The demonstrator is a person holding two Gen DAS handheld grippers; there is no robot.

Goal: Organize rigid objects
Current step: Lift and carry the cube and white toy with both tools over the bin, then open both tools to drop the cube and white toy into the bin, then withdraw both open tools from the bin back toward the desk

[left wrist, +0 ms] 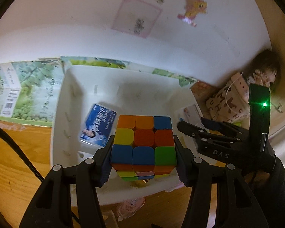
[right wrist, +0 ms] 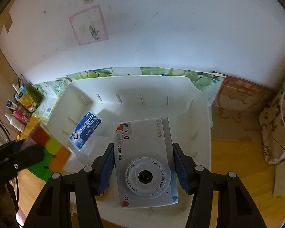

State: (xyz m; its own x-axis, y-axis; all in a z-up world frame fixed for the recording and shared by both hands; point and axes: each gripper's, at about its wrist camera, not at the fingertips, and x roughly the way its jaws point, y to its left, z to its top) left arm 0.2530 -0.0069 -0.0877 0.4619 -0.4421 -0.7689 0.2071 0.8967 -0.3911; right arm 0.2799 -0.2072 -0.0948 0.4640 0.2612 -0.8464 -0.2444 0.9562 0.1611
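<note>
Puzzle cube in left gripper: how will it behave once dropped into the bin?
Puzzle cube looks rigid, clamped squarely on opposite sides by left gripper. Flat faces suggest it settles in white bin rather than rolls. Glossy plastic probably slides a little; layers might twist.

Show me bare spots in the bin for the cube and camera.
Bin floor is bare at the back and right, between the slotted walls and the blue box. Front-left is crowded: blue box, cube in left claw, camera in right claw.

Home, child's room, cartoon stickers (left wrist: 194,9) on scribbled wall (right wrist: 180,38), doll (left wrist: 264,72)
</note>
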